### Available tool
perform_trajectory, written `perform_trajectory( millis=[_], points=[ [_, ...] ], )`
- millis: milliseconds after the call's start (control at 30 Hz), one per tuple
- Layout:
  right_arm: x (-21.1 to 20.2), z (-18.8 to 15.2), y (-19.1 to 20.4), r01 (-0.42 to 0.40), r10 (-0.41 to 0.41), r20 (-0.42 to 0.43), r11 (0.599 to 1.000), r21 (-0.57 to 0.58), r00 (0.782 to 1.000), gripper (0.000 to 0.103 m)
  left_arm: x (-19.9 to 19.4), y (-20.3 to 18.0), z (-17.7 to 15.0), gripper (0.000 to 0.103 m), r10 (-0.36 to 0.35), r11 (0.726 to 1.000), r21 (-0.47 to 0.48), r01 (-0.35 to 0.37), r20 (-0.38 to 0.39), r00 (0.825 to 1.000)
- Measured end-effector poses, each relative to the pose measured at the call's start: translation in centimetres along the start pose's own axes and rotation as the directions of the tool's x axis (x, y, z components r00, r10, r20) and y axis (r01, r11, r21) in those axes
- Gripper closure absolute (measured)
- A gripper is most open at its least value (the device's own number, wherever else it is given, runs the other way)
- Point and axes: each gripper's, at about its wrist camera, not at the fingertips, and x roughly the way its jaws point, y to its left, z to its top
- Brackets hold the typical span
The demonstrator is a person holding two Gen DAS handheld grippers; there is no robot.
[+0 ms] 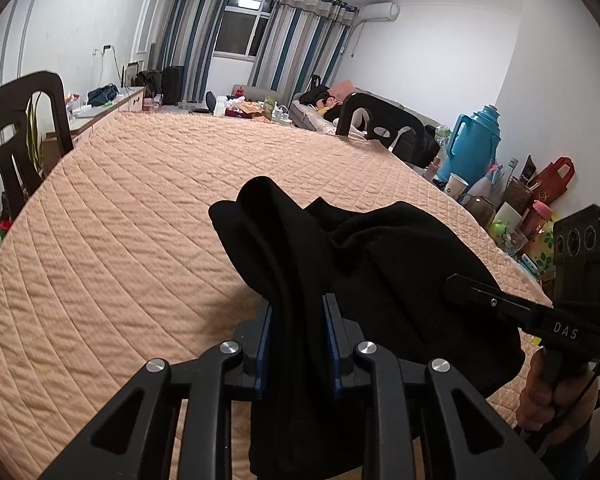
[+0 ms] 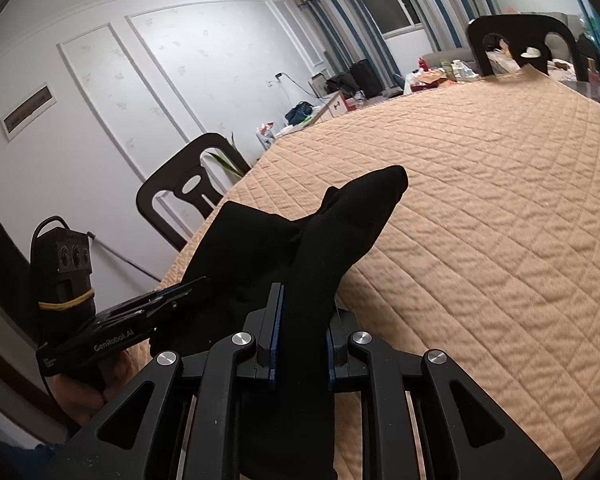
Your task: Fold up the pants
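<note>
Black pants (image 1: 380,264) hang bunched between my two grippers above the near edge of a table covered with a peach quilted cloth (image 1: 140,208). My left gripper (image 1: 298,312) is shut on a thick fold of the pants. My right gripper (image 2: 302,304) is shut on another fold of the pants (image 2: 340,232), which sticks up past its fingers. In the left wrist view the right gripper (image 1: 460,286) reaches in from the right into the fabric. In the right wrist view the left gripper (image 2: 188,288) reaches in from the left.
Black chairs stand at the table's left (image 1: 20,120) and far side (image 1: 380,120). A blue thermos jug (image 1: 476,140), cups and bags crowd the table's right edge. A sofa and curtained window lie beyond. The quilted cloth (image 2: 500,200) spreads ahead.
</note>
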Motion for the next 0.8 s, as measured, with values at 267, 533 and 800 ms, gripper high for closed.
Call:
perform_trajectory(
  millis=[267,533,800],
  points=[
    [2.7,2.5,0.6,-0.034,0.034,0.004,0.999,-0.008,0.999,0.086,1.3,2.0,2.6,0.078,0.006,1.000,0.014,-0.006,0.003,1.000],
    [6.2,4.8,0.4,-0.044,0.044,-0.011,0.999,-0.001,0.999,0.086,3.4,5.0,5.8,0.078,0.015,1.000,0.003,-0.015,0.005,1.000],
    [9.3,6.8,-0.6,-0.078,0.078,-0.005,0.996,0.045,0.997,0.086,5.8,8.2,7.4,0.077,0.014,0.999,-0.041,-0.014,-0.015,1.000]
  ],
)
